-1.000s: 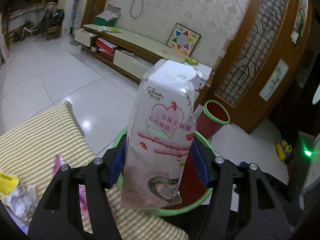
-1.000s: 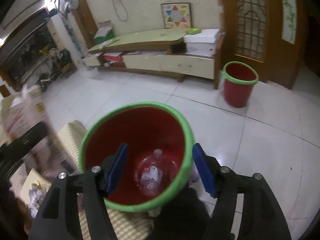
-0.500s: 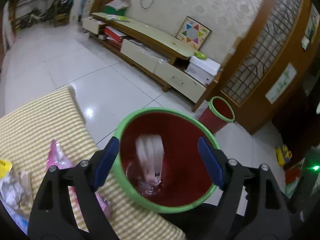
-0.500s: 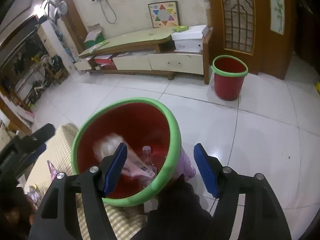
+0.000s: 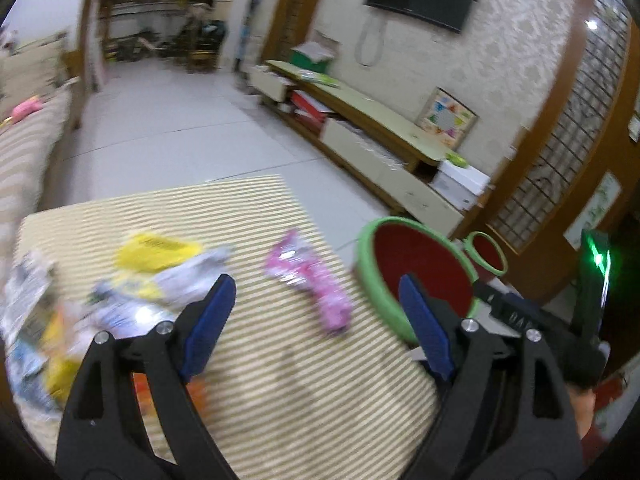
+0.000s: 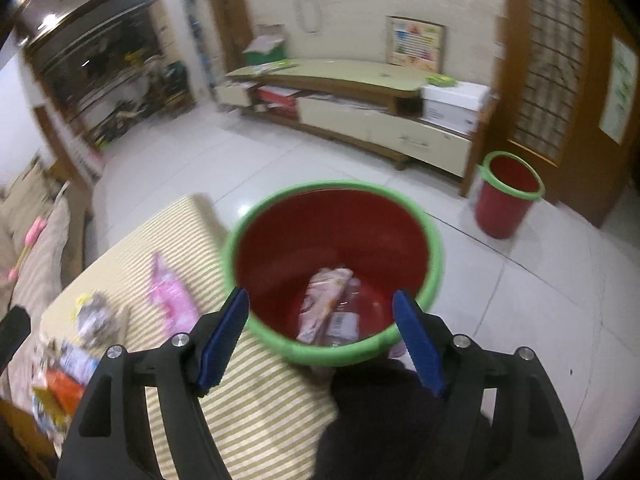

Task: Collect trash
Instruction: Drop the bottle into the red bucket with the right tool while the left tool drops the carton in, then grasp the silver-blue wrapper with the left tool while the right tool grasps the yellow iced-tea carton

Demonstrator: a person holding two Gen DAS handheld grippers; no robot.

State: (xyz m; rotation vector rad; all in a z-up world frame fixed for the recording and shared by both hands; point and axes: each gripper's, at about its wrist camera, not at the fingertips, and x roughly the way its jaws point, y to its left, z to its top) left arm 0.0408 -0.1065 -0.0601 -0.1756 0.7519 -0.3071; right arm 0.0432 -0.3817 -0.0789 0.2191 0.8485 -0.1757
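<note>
Inside the red plastic bin with the green rim (image 6: 434,248): a pale pink-printed carton (image 6: 320,304) lying against a clear plastic bottle (image 6: 348,320), seen only from the right wrist; bottle half lost in the red glare. In the left wrist view, only the bin's rim (image 5: 366,264) and upper wall at 3 o'clock, contents hidden.

On the yellow-and-cream striped bench (image 5: 280,380), at 9 o'clock of the bin: a pink crinkled wrapper (image 5: 316,280), also at (image 6: 170,296). Farther toward 9 o'clock, a heap of loose litter (image 5: 120,280), yellow paper on top, smeared by blur and hard to sort; cut off at the frame edge in the right view (image 6: 72,356).

Left tongs (image 5: 316,326), blue pads, apart and widening, nothing between, above bare striped cloth. Right tongs (image 6: 320,340) apart and widening, empty, framing the bin's near rim.

Beyond, at 1 o'clock: a second, smaller red bin with a green rim (image 6: 508,200) on the white tiled floor, mostly hidden in the left view.
</note>
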